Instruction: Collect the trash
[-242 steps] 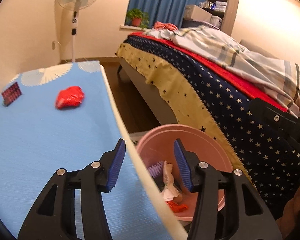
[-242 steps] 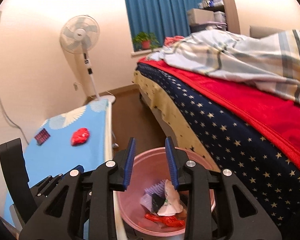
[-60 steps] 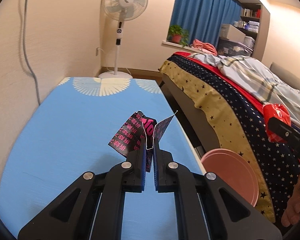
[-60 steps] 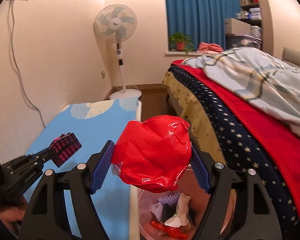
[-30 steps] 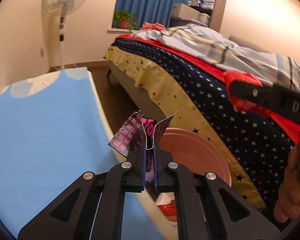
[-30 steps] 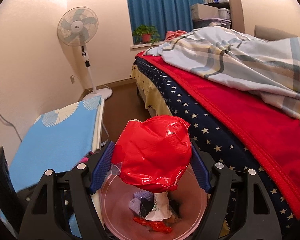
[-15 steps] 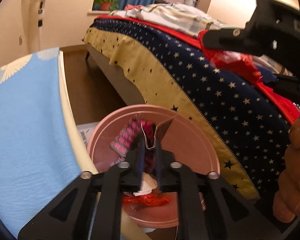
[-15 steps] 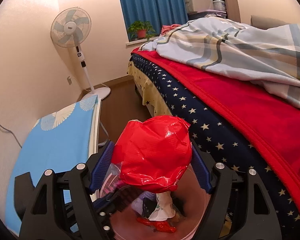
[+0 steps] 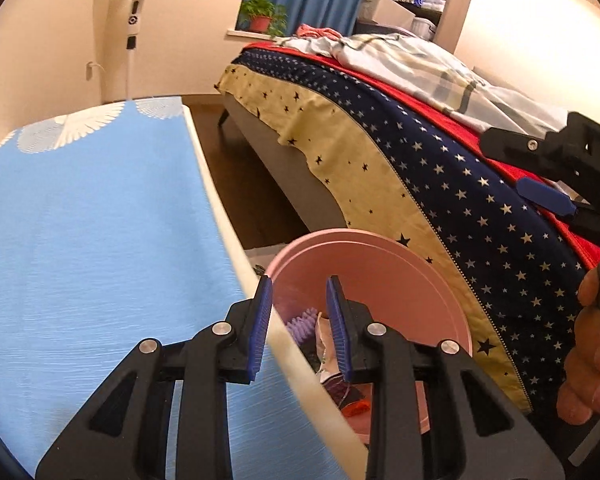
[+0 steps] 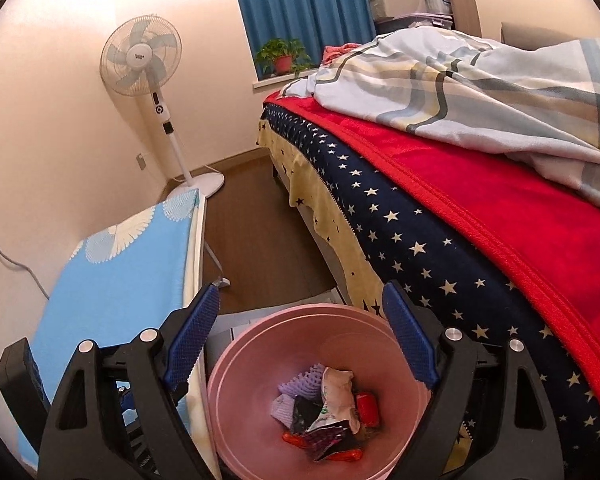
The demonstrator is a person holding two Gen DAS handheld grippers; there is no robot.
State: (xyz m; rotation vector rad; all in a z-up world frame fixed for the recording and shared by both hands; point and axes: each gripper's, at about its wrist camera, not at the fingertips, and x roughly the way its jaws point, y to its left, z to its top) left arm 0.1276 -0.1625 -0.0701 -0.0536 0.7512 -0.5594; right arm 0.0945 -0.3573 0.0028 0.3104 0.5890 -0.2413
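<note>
A pink trash bin (image 10: pixel 256 364) stands on the floor between the table and the bed; it also shows in the left wrist view (image 9: pixel 400 268). Inside lie several pieces of trash (image 10: pixel 324 412): a purple piece, a white crumpled wrapper, red bits and a dark pink-patterned wrapper (image 10: pixel 328 436). My right gripper (image 10: pixel 302 340) is wide open and empty, above the bin. My left gripper (image 9: pixel 300 324) is open and empty over the table's edge, next to the bin. The right gripper's body shows at the right of the left wrist view (image 9: pixel 556 168).
A table with a light blue cloth (image 9: pixel 80 220) lies to the left, also in the right wrist view (image 10: pixel 124 272). A bed with a starred navy cover (image 10: pixel 440 240) is to the right. A standing fan (image 10: pixel 148 64) is by the far wall.
My right gripper opened and the red wrapper dropped into the bin. My left gripper opened and let go of the dark pink-patterned wrapper, which now lies in the bin; it drew back toward the table.
</note>
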